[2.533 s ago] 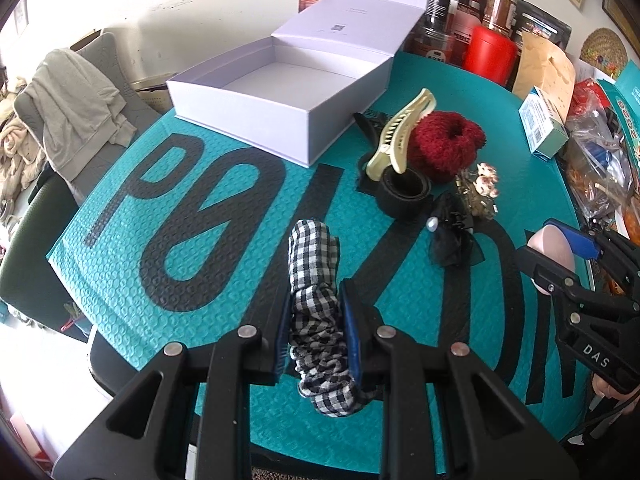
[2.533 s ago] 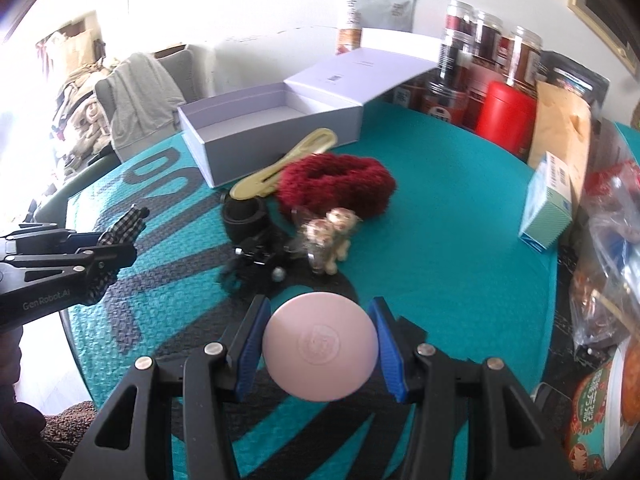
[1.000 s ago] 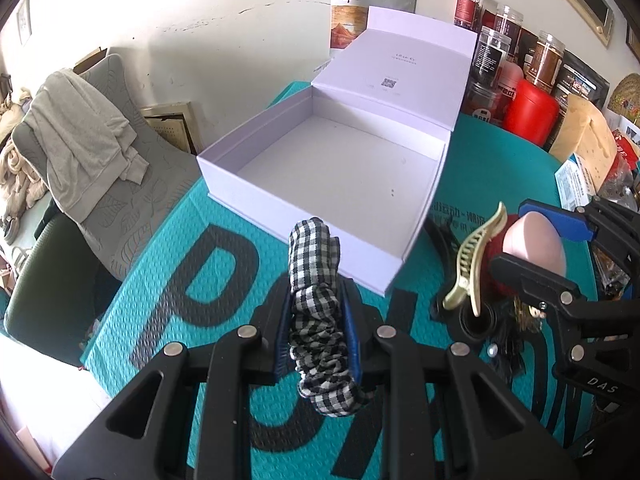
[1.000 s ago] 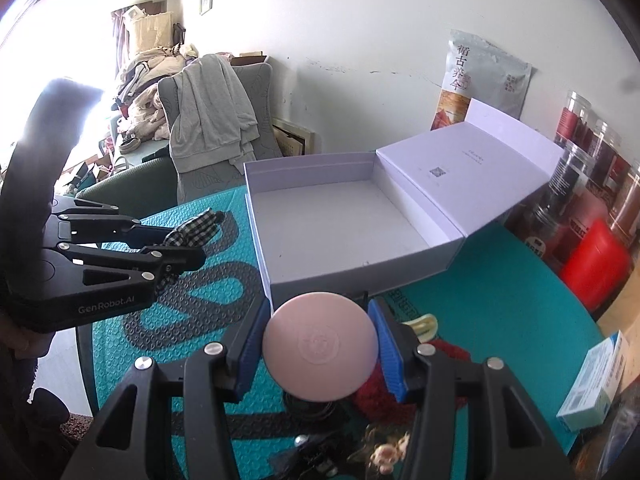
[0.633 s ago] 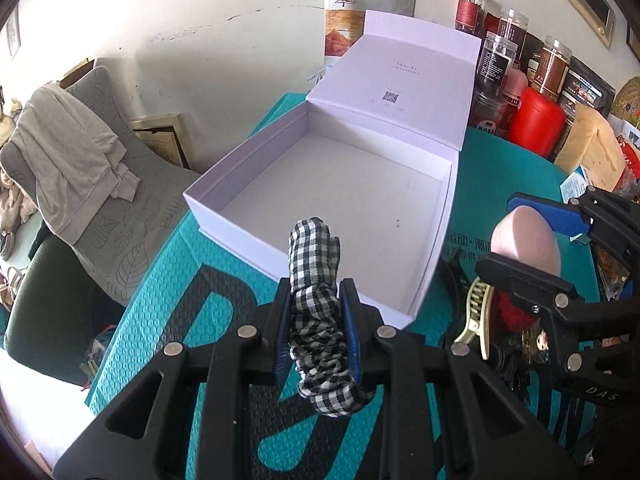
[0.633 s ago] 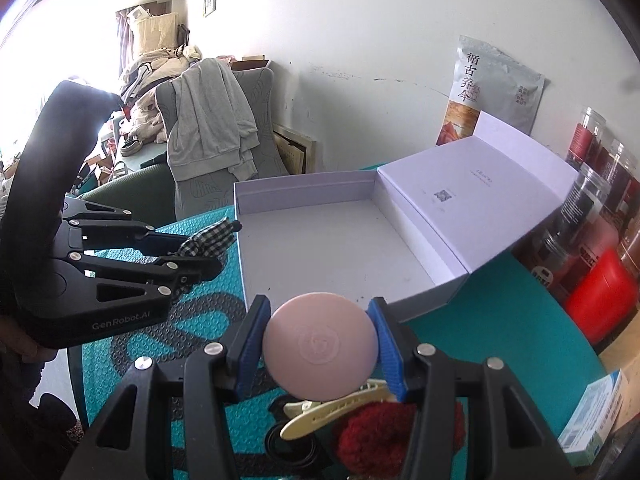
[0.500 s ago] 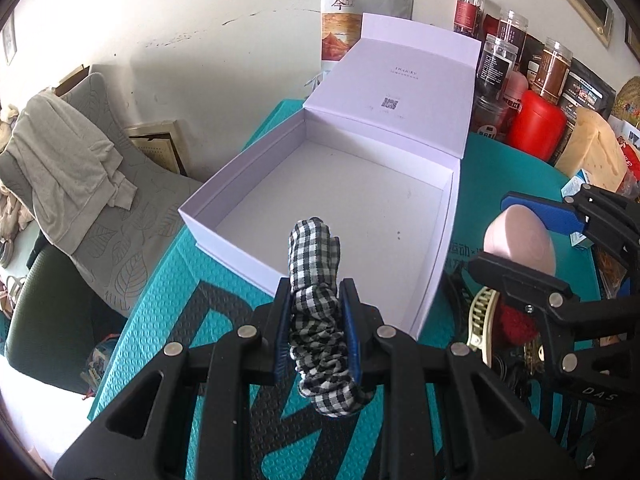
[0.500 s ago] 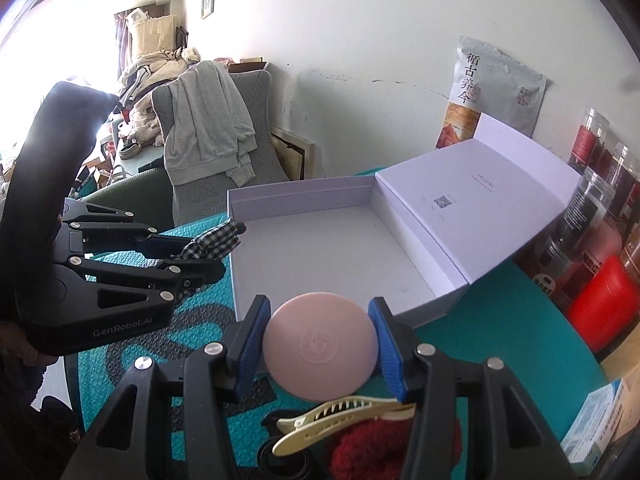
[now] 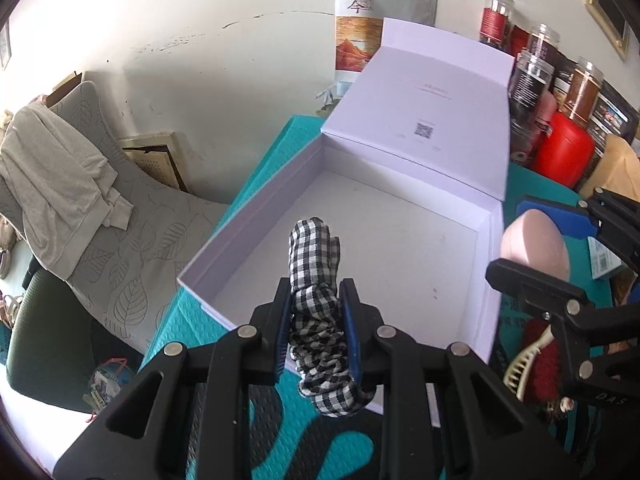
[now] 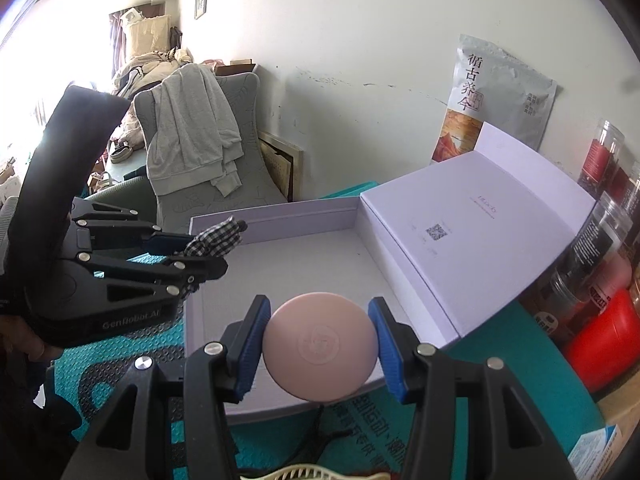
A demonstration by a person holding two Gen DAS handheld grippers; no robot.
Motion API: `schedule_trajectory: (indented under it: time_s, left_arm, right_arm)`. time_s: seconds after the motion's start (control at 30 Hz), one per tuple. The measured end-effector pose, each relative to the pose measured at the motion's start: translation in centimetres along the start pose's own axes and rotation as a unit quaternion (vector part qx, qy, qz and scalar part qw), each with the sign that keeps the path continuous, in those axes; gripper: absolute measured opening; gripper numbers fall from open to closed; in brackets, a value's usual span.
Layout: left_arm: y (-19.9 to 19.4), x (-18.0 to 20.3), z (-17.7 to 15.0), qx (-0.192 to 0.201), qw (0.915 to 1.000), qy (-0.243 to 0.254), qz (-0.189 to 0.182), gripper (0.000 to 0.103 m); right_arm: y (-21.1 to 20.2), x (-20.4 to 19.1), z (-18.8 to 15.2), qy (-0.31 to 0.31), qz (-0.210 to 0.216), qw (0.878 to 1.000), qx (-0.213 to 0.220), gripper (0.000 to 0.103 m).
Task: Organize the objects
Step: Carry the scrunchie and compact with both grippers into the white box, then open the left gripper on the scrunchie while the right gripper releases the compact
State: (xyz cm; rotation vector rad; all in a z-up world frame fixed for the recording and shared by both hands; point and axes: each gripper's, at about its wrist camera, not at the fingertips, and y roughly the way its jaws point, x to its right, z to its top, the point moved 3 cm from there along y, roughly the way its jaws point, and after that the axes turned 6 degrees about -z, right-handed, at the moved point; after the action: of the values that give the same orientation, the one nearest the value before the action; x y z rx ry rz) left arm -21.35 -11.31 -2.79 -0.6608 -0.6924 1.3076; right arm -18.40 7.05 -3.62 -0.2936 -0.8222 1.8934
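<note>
While the left gripper (image 9: 316,320) clamps a black-and-white checked scrunchie (image 9: 316,280) over the near edge of the open white box (image 9: 400,240), the right gripper (image 10: 318,340) beside it grips a round pink case (image 10: 320,346) above the box's near wall

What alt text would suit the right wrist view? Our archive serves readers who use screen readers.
The right gripper holds a round pink case between its blue fingers at the near edge of an open, empty white box. At left, the left gripper holds a checked scrunchie over the box's corner, above a teal mat.
</note>
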Motion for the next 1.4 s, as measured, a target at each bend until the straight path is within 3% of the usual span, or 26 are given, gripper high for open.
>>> schedule_trajectory:
  time_s: [0.73, 1.4]
  left_arm:
    - [11.6, -2.2, 8.4, -0.034, 0.9985, 0.042, -0.007, 0.022]
    - [17.4, -0.6, 7.7, -0.108, 0.9924, 0.052, -0.024, 0.022]
  right_arm:
    - [10.0, 1.8, 0.8, -0.042, 0.013, 0.997, -0.066, 0.051]
    - [13.6, 2.5, -1.5, -0.031, 0.021, 0.989, -0.141, 0.051]
